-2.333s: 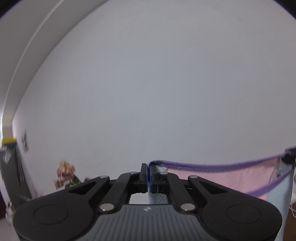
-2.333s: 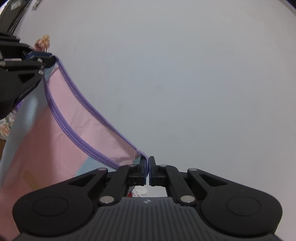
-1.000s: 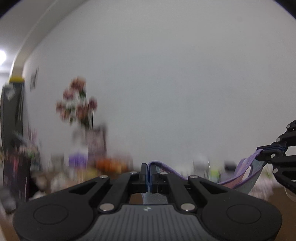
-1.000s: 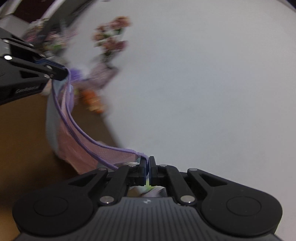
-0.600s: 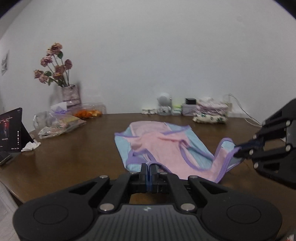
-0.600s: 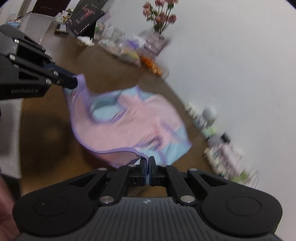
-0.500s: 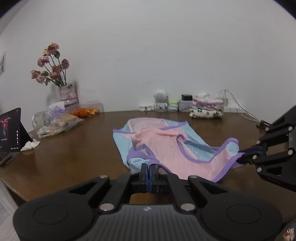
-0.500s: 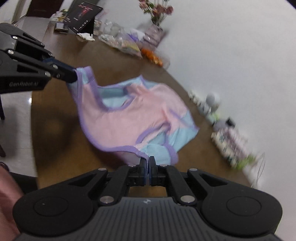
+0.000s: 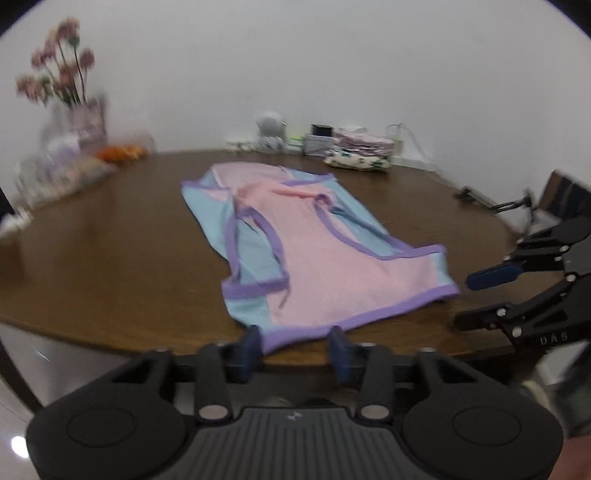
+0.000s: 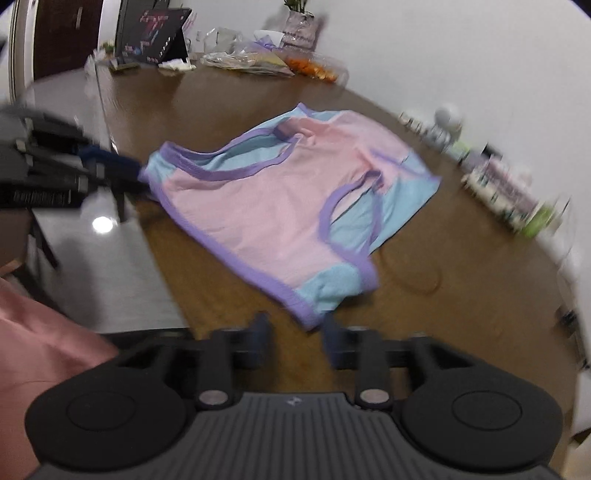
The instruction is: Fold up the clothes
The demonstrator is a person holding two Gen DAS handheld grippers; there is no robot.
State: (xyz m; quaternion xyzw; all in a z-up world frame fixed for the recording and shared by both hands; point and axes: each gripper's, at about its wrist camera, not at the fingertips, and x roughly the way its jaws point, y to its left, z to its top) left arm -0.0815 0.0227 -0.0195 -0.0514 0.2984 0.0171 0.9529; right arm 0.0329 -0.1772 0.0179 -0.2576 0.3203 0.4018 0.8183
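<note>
A pink and light-blue sleeveless top with purple trim (image 9: 306, 251) lies spread flat on the brown wooden table (image 9: 110, 258); it also shows in the right wrist view (image 10: 280, 199). My left gripper (image 9: 295, 349) is open at the table's near edge, its fingers either side of the hem's near corner. My right gripper (image 10: 295, 334) is open just short of the hem's other corner. It shows open at the right of the left wrist view (image 9: 480, 299). The left gripper appears blurred at the left of the right wrist view (image 10: 110, 166).
A stack of folded clothes (image 9: 356, 155) and small items stand along the back wall. A vase of flowers (image 9: 70, 92) and plastic bags (image 9: 62, 166) sit at the far left. A tablet (image 10: 151, 33) stands on the table's far end. Cables (image 9: 476, 195) lie at the right.
Both grippers came down from holding the top up against the wall, laid it flat on the table, and opened. The hem corners have left the fingers.
</note>
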